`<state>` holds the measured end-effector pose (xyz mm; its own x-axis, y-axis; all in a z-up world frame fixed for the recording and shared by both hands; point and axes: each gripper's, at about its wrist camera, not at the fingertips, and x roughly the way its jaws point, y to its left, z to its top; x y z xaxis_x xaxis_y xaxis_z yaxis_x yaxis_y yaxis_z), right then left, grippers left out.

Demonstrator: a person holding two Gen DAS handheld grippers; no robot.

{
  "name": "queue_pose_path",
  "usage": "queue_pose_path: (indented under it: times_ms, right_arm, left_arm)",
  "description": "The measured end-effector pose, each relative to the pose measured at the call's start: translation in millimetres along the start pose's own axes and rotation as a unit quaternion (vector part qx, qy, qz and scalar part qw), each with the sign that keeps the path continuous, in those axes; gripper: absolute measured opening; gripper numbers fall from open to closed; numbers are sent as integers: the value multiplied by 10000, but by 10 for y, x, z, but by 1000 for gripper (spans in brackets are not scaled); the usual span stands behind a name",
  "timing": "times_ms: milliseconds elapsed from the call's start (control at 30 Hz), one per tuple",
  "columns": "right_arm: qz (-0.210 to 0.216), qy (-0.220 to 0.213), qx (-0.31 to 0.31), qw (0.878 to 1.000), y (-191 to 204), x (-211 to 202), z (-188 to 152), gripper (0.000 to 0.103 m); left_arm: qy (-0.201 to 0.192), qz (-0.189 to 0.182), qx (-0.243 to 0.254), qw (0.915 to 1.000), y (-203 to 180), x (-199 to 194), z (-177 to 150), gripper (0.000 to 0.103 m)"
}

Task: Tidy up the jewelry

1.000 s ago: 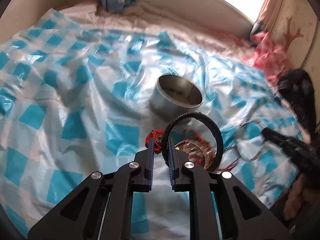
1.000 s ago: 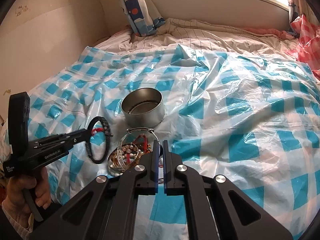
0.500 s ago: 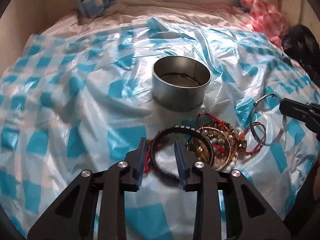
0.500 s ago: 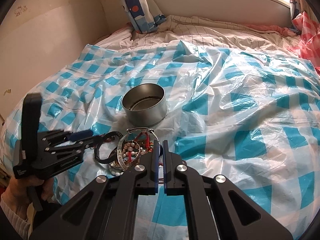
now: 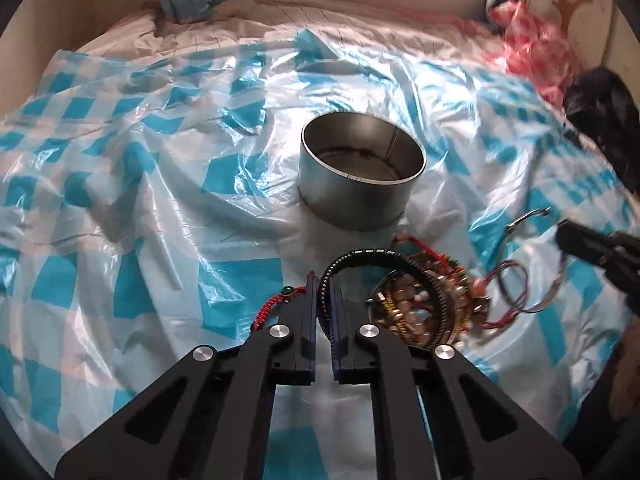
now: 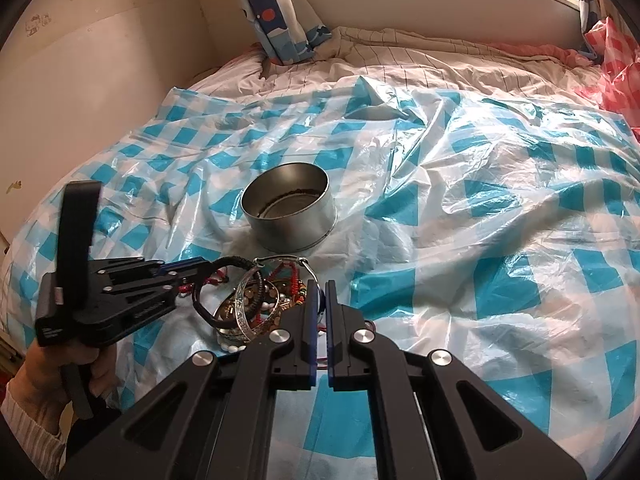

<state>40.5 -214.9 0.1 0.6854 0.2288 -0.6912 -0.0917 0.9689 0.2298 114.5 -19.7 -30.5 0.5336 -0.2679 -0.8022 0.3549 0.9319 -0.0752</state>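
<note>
A round metal tin [image 5: 362, 172] stands open on the blue-checked plastic sheet; it also shows in the right wrist view [image 6: 290, 212]. Just in front of it lies a pile of bracelets [image 5: 424, 300], beaded, gold, silver and red cord. My left gripper [image 5: 324, 284] is shut on a black ribbed bangle [image 5: 372, 258], which stands tilted over the pile; the right wrist view shows this too [image 6: 224, 292]. My right gripper [image 6: 322, 292] is shut on a thin wire bangle [image 5: 532, 264] at the pile's right side.
The sheet [image 6: 500, 208] covers a bed with a striped quilt [image 6: 420, 52] behind. A blue curtain [image 6: 276, 12] hangs at the back wall, red checked plastic [image 5: 532, 44] and a dark bundle [image 5: 604, 112] lie at the right.
My left gripper set the black bangle down at the pile, opened, then closed on it again. The right gripper stayed shut and nearly still.
</note>
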Motion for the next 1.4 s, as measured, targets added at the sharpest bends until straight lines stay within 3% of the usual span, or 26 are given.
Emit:
queue_pose_path:
  times_ms: [400, 633, 700, 733, 767, 833, 933, 1033, 1067, 1400]
  right_arm:
    - [-15, -189, 180, 9997, -62, -47, 103, 4]
    - [21, -174, 165, 9997, -42, -27, 115, 4]
    - [29, -148, 167, 9997, -39, -10, 105, 4]
    - [32, -136, 163, 9998, -35, 0, 101, 4]
    - [34, -131, 161, 9998, -31, 4, 96, 4]
    - [36, -118, 159, 9998, -25, 17, 89, 4]
    - [39, -90, 154, 9998, -21, 47, 83, 4]
    - [43, -68, 165, 9998, -26, 76, 78, 4]
    - [42, -64, 174, 9998, -30, 84, 77, 4]
    - [43, -189, 235, 9995, -48, 43, 141, 4]
  left_arm:
    - [-381, -458, -475, 9971, 124, -295, 107, 0]
    - [28, -309, -229, 9993, 125, 8, 95, 1]
    - [131, -229, -119, 9996, 92, 125, 91, 7]
    - [162, -142, -43, 9998, 66, 183, 96, 18]
    - [170, -74, -1, 9998, 52, 220, 100, 36]
    - [132, 72, 113, 9998, 2, 293, 120, 48]
    - [276, 145, 293, 9991, -68, 436, 138, 47]
    - [437, 218, 458, 9978, -120, 543, 131, 13]
    - [439, 219, 463, 9977, -123, 537, 132, 9]
    - [96, -125, -94, 9998, 5, 59, 177, 7]
